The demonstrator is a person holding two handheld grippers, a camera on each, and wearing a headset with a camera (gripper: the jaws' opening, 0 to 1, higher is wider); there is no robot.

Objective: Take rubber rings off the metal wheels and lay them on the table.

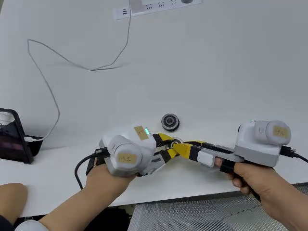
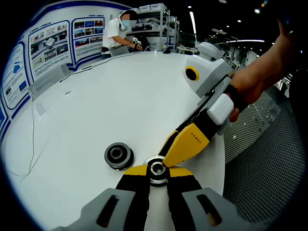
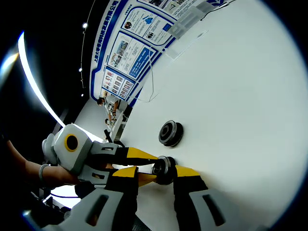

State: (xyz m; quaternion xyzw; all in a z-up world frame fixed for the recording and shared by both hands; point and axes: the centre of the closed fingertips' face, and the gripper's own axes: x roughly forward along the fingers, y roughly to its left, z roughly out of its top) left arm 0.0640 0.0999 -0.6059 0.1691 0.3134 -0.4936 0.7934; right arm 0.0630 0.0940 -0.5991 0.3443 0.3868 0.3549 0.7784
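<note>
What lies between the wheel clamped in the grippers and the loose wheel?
Only bare table between the clamped wheel and the loose wheel, clearest in the left gripper view.

The left hand-held gripper (image 2: 158,169) and right hand-held gripper (image 3: 165,169) are pale grey-white, their black jaws tipped yellow. The small round metal wheel (image 2: 158,168) between them is silver and black. The loose rubber-ringed wheel (image 1: 170,121) is black, on a plain white surface (image 1: 216,72).
</note>
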